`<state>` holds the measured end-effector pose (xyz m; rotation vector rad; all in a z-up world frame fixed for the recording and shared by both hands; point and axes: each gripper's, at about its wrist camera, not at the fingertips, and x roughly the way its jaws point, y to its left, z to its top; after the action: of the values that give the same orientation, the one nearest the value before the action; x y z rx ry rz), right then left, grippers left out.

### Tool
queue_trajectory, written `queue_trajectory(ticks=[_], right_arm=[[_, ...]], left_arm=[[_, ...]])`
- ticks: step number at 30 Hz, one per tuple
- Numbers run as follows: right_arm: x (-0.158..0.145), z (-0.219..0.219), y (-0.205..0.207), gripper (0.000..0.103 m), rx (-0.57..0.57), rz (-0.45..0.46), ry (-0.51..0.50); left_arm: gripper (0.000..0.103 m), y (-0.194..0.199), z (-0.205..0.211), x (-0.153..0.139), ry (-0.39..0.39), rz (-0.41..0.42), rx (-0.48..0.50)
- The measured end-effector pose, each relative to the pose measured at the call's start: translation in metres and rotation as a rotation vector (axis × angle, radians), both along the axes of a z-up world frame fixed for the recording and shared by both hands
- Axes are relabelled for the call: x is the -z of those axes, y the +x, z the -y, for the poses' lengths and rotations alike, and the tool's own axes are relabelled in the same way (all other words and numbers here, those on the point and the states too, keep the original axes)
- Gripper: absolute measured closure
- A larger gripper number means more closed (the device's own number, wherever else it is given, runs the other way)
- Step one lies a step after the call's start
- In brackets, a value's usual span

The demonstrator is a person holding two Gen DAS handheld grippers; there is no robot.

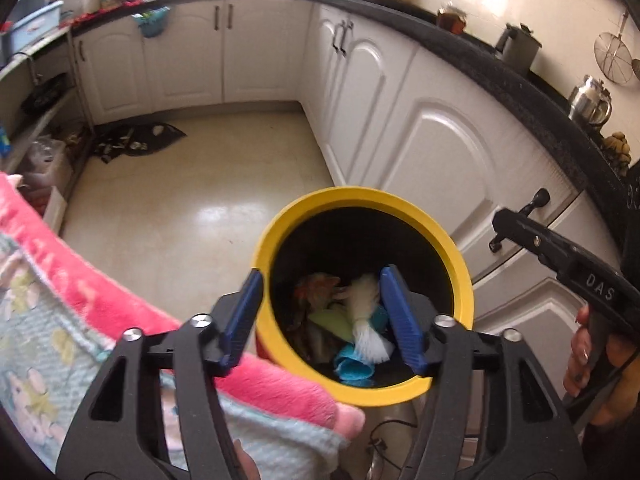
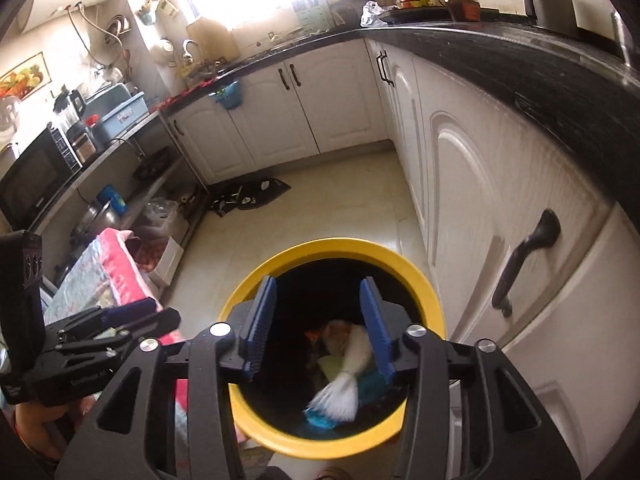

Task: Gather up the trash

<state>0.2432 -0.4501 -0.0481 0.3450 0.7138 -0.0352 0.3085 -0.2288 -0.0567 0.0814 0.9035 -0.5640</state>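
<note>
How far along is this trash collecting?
Several scraps already lie in the yellow bin: a white wad, blue and orange bits. Both claws, left and right, hang open and empty above it. No loose trash shows nearby; what is left is unclear.

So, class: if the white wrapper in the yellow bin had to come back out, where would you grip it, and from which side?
Grip the white wrapper at its pinched neck above the fanned end, probably coming straight down through the yellow bin's open top. The neck is its narrowest part, and the bin's walls block any sideways approach.
</note>
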Motion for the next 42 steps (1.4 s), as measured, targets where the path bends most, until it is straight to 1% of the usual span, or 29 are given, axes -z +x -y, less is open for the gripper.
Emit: queue_trajectory(ticks=[1, 2, 3, 5, 6, 8, 10, 13, 15, 18, 20, 22, 24, 26, 30, 33, 35, 40, 42], right_arm=[[-0.002, -0.003, -0.005, 0.053, -0.002, 0.006, -0.007], [-0.006, -0.009, -0.012, 0.050, -0.004, 0.016, -0.018], [-0.010, -0.015, -0.018, 0.048, -0.007, 0.029, -0.027], [-0.020, -0.028, -0.032, 0.037, -0.011, 0.066, -0.047], [-0.025, -0.034, -0.040, 0.033, -0.011, 0.087, -0.058], [-0.034, -0.046, -0.056, 0.022, -0.008, 0.136, -0.081], [-0.041, -0.054, -0.069, 0.016, -0.001, 0.172, -0.095], [-0.048, -0.070, -0.091, 0.007, 0.017, 0.223, -0.100], [-0.050, -0.077, -0.101, 0.007, 0.009, 0.241, -0.088], [-0.054, -0.089, -0.117, 0.006, 0.012, 0.273, -0.114], [-0.057, -0.096, -0.129, 0.006, 0.010, 0.292, -0.114], [-0.057, -0.105, -0.140, 0.006, -0.002, 0.312, -0.120], [-0.056, -0.117, -0.156, 0.006, -0.017, 0.343, -0.156], [-0.051, -0.128, -0.170, 0.006, -0.028, 0.359, -0.176], [-0.040, -0.152, -0.198, 0.006, -0.053, 0.404, -0.218], [-0.034, -0.168, -0.217, 0.006, -0.062, 0.446, -0.244], [-0.032, -0.178, -0.229, 0.006, -0.061, 0.476, -0.260], [-0.027, -0.191, -0.244, 0.006, -0.053, 0.509, -0.281], [-0.026, -0.195, -0.245, 0.006, -0.062, 0.508, -0.285]], left_arm=[[0.039, -0.005, -0.006, -0.005, -0.001, 0.018, -0.011], [0.035, -0.011, -0.013, -0.010, -0.003, 0.038, -0.020], [0.028, -0.019, -0.021, -0.015, -0.003, 0.060, -0.035], [0.021, -0.032, -0.036, -0.026, -0.002, 0.100, -0.066], [0.016, -0.041, -0.045, -0.033, -0.004, 0.121, -0.085], [0.011, -0.055, -0.059, -0.045, -0.013, 0.156, -0.116], [0.011, -0.074, -0.076, -0.054, -0.020, 0.195, -0.159], [0.011, -0.097, -0.096, -0.061, -0.038, 0.207, -0.213], [0.011, -0.115, -0.111, -0.064, -0.038, 0.230, -0.256], [0.011, -0.134, -0.130, -0.065, -0.044, 0.239, -0.302], [0.011, -0.147, -0.141, -0.065, -0.032, 0.254, -0.325], [0.011, -0.163, -0.157, -0.064, -0.031, 0.288, -0.360], [0.011, -0.176, -0.169, -0.061, -0.015, 0.313, -0.385], [0.011, -0.188, -0.176, -0.059, -0.006, 0.329, -0.394], [0.011, -0.211, -0.191, -0.051, -0.014, 0.353, -0.411], [0.011, -0.227, -0.192, -0.046, -0.009, 0.389, -0.405], [0.011, -0.235, -0.194, -0.045, -0.013, 0.398, -0.415], [0.011, -0.248, -0.198, -0.047, -0.044, 0.443, -0.419], [0.011, -0.250, -0.201, -0.050, -0.061, 0.452, -0.421]])
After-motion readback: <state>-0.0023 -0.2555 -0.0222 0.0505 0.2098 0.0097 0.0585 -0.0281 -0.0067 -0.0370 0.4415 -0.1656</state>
